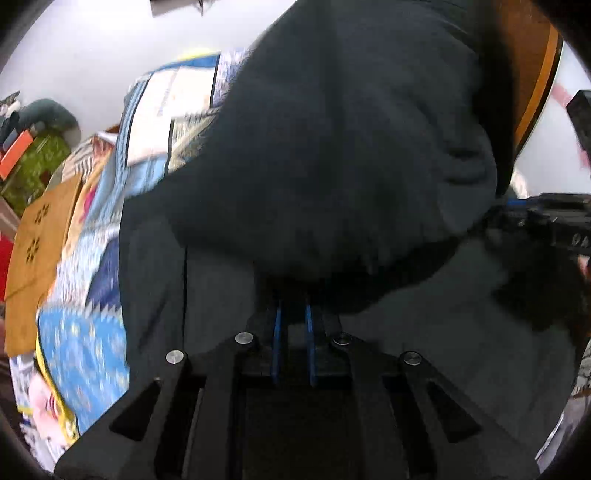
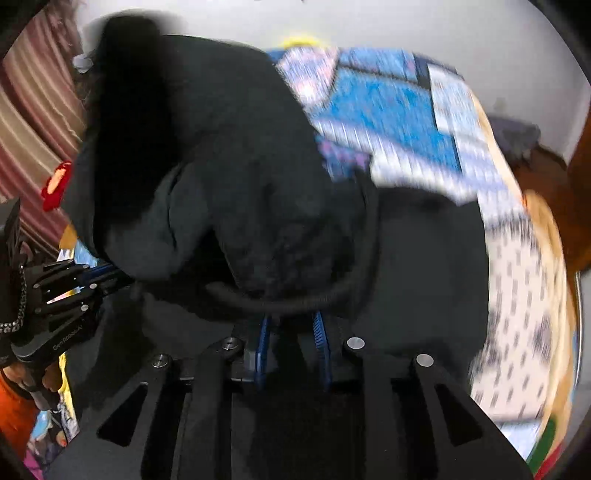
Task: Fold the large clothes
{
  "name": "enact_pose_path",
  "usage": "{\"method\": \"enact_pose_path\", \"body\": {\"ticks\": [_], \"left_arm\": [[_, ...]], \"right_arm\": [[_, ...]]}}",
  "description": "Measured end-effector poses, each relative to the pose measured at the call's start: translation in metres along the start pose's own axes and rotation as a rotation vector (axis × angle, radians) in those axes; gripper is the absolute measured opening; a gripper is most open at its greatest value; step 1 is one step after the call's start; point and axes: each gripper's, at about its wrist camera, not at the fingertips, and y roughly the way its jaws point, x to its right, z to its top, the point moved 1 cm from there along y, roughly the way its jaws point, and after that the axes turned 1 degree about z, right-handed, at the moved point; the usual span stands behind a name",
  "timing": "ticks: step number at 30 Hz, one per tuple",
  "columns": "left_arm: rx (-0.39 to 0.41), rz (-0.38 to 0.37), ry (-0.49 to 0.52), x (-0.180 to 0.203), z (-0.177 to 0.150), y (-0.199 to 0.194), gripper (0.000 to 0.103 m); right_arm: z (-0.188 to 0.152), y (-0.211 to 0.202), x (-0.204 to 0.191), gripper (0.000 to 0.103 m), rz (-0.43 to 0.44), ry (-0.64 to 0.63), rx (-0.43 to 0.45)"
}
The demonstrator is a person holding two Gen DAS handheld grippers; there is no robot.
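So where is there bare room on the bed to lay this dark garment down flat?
Free quilt shows beyond the dark garment, up to the white wall. In the left view, a strip of quilt lies between garment and tan cushion. Near both claws, left claw and right claw, cloth covers everything.

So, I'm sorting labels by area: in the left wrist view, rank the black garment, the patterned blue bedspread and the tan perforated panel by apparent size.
1. black garment, filling most of the frame, partly because it hangs close to the lens
2. patterned blue bedspread
3. tan perforated panel
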Motion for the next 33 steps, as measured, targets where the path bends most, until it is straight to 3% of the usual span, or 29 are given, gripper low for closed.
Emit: {"method": "enact_pose_path", "body": {"ticks": [5, 9, 14, 19, 22, 27, 29, 33], "left_arm": [[-0.009, 0.026, -0.051, -0.014, -0.025, -0.012, 0.03], [0.03, 0.087, -0.08, -0.032, -0.026, -0.034, 0.032], [0.117, 0.068, -0.139, -0.039, -0.018, -0.066, 0.044], [0.163, 0.072, -0.119, -0.022, -0.009, -0.08, 0.048], [0.18, 0.082, -0.145, -0.019, -0.012, -0.083, 0.05], [0.17, 0.026, -0.2, -0.026, -0.022, -0.08, 0.057], [0.152, 0.017, -0.202, -0.027, -0.026, -0.076, 0.057], [0.143, 0.045, -0.184, -0.03, -0.028, -0.075, 0.057]], "right_arm": [[-0.022, -0.015, 0.01, 0.022, -0.016, 0.01, -0.025], [-0.023, -0.037, 0.016, 0.026, -0.066, 0.0, 0.02], [-0.021, -0.073, 0.009, 0.052, -0.089, 0.008, 0.142], [-0.012, -0.081, -0.016, 0.061, -0.024, -0.018, 0.198], [-0.019, -0.066, -0.029, 0.067, -0.012, -0.043, 0.17], [-0.046, -0.007, -0.033, 0.068, -0.014, -0.045, 0.01], [-0.055, 0.008, -0.028, 0.068, 0.023, -0.018, -0.04], [-0.056, 0.001, -0.022, 0.068, 0.039, 0.002, -0.037]]}}
